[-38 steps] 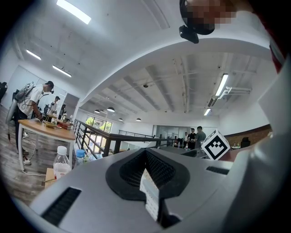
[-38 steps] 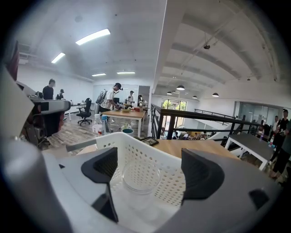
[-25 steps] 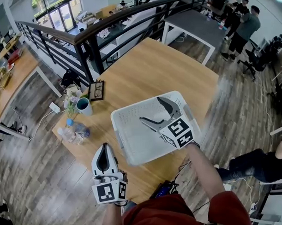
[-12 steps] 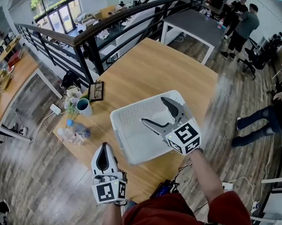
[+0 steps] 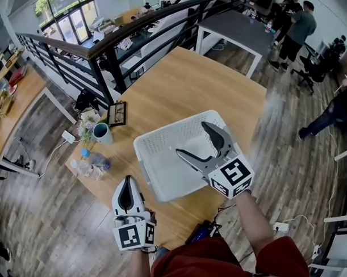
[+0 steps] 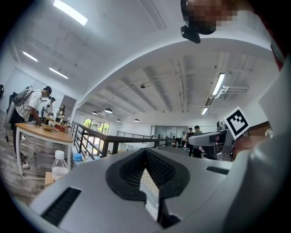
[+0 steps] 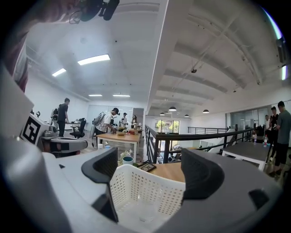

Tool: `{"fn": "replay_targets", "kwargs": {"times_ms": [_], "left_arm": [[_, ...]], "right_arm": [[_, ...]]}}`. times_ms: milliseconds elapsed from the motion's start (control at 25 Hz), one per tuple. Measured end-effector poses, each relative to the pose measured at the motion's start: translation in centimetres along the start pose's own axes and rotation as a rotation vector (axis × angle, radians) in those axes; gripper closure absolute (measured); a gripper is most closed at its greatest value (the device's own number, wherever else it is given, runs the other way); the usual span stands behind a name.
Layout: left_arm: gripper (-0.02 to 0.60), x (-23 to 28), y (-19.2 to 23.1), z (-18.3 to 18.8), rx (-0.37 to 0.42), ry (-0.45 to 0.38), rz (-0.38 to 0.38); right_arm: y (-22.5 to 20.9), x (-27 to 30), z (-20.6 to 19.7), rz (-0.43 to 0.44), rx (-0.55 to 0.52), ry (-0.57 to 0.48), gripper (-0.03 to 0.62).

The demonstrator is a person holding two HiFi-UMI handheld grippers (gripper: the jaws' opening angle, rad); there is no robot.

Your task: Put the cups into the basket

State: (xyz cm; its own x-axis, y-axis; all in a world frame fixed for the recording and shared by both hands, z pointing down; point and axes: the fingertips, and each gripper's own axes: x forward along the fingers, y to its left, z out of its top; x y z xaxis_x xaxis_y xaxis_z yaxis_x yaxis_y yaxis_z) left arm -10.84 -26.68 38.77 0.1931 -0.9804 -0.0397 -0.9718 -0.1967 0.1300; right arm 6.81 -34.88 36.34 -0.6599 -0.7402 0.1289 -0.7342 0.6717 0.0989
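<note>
A white perforated basket [image 5: 157,164] sits on the wooden table [image 5: 177,78] near its front edge. My right gripper [image 5: 195,142] hangs over the basket's right half, jaws wide open with nothing between them. In the right gripper view the basket [image 7: 136,186] fills the gap between the jaws, and a faint clear cup [image 7: 146,212] seems to stand on its floor. A teal cup [image 5: 103,132] stands on the table left of the basket, also seen past the rim as the teal cup [image 7: 127,160]. My left gripper [image 5: 127,186] is off the table's front-left edge, shut and empty.
Two plastic bottles [image 5: 88,164], a small flower bunch [image 5: 87,127] and a framed picture [image 5: 118,112] cluster at the table's left corner. A black railing [image 5: 102,58] runs behind the table. A grey table [image 5: 238,30] and people stand further back.
My right gripper has drawn back a little toward me and to the right, still open over the basket. The left gripper has stayed put. A person at the right has walked on.
</note>
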Motion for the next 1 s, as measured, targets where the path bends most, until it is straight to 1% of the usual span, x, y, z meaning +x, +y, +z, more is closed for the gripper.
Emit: {"fn": "replay_targets", "kwargs": {"times_ms": [240, 480, 1000], "left_arm": [[0.581, 0.0, -0.2, 0.1, 0.005, 0.000, 0.001], [0.581, 0.3, -0.3, 0.5, 0.003, -0.008, 0.002], [0.581, 0.7, -1.0, 0.3, -0.005, 0.001, -0.009]], "right_arm": [[0.5, -1.8, 0.8, -0.012, 0.019, -0.035, 0.183], [1.5, -3.2, 1.4, 0.001, 0.017, -0.064, 0.183], [2.5, -5.0, 1.0, -0.012, 0.043, -0.083, 0.186]]}}
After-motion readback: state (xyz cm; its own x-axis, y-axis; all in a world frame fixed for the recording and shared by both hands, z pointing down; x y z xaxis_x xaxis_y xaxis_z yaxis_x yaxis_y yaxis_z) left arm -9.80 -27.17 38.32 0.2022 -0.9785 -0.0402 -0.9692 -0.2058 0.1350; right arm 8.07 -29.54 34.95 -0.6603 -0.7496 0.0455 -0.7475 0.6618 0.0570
